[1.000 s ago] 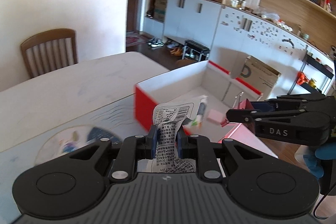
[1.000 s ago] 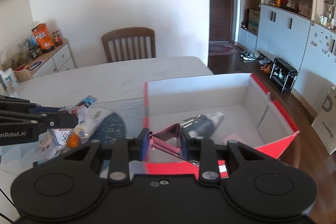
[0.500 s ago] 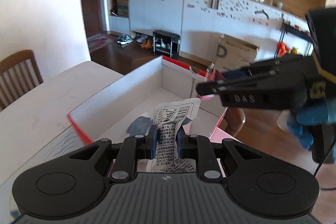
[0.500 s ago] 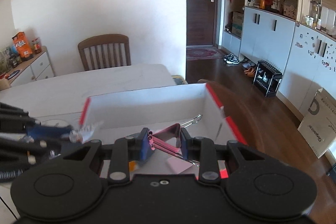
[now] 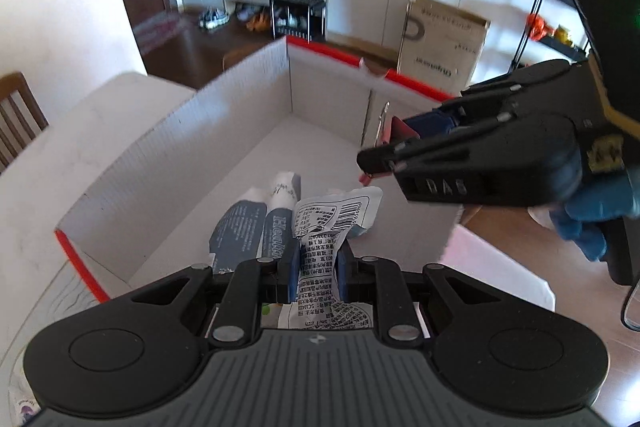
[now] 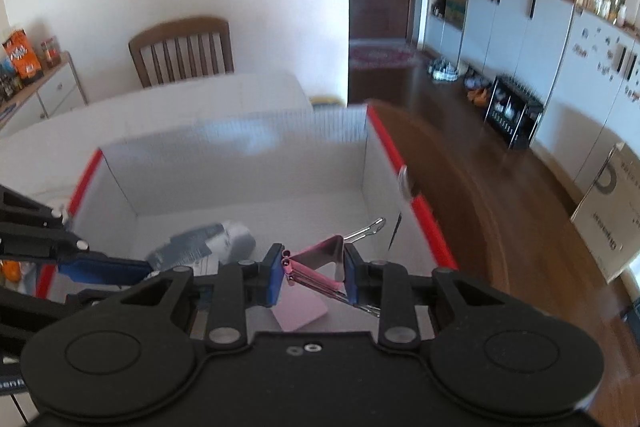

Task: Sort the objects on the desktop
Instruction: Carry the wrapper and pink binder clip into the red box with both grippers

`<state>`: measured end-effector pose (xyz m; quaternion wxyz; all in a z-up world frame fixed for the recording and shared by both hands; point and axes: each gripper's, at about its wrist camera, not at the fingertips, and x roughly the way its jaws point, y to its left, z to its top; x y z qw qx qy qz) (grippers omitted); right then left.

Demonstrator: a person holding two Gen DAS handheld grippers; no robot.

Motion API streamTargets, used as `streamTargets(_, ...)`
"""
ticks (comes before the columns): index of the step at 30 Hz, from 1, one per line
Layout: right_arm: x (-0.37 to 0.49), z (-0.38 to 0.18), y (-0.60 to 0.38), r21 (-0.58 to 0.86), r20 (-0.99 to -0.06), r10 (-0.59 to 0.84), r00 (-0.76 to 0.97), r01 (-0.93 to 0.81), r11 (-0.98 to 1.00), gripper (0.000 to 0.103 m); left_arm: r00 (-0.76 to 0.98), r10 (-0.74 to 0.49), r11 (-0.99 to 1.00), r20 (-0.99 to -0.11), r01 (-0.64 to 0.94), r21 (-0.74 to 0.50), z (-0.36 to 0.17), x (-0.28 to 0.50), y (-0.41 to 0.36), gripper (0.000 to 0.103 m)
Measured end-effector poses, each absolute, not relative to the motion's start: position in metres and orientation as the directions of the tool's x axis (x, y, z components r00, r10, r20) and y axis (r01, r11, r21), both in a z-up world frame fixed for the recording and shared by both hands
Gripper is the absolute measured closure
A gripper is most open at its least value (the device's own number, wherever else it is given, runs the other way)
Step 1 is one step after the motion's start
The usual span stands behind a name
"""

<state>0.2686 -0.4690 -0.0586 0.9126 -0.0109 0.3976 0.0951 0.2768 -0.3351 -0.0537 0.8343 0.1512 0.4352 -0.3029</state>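
Note:
A white cardboard box with red rims [image 5: 160, 163] [image 6: 248, 167] stands on the table. My left gripper [image 5: 318, 269] is shut on a crinkled printed snack packet [image 5: 332, 223] and holds it over the box's near side. A grey-blue tube [image 5: 248, 227] [image 6: 204, 245] lies on the box floor below. My right gripper [image 6: 312, 273] is shut on a pink binder clip [image 6: 320, 261] and holds it above the box; it also shows in the left wrist view [image 5: 404, 147]. A pink pad [image 6: 300, 311] lies in the box beneath it.
A wooden chair [image 6: 182, 49] stands behind the white table [image 6: 172, 99]. Cabinets [image 6: 516, 15] and a shoe rack [image 6: 512, 119] line the far wall. A cardboard carton [image 5: 440, 47] stands on the floor beyond the box. A side cabinet with snacks [image 6: 28, 67] is at left.
Both grippers have moved farther over the box, each still holding its object. The tube on the box floor now shows fully below the left gripper.

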Motion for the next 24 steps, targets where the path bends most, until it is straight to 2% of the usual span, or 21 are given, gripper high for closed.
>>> streamTargets(12,0.289,-0.094,-0.452,0.065,-0.815,0.176,0.552,-0.215,0.975,0.074,0.338,-0.318,0.773,-0.886,0.634,-0.035,-0.088,0.308,-0.339,0.086)
streamTargets(24,0.294,-0.100,-0.457,0.056,-0.833,0.166,0.529,-0.217,0.974,0.074,0.292,-0.290,0.766,-0.911,0.641,-0.038,-0.103,0.312,-0.341,0.086)
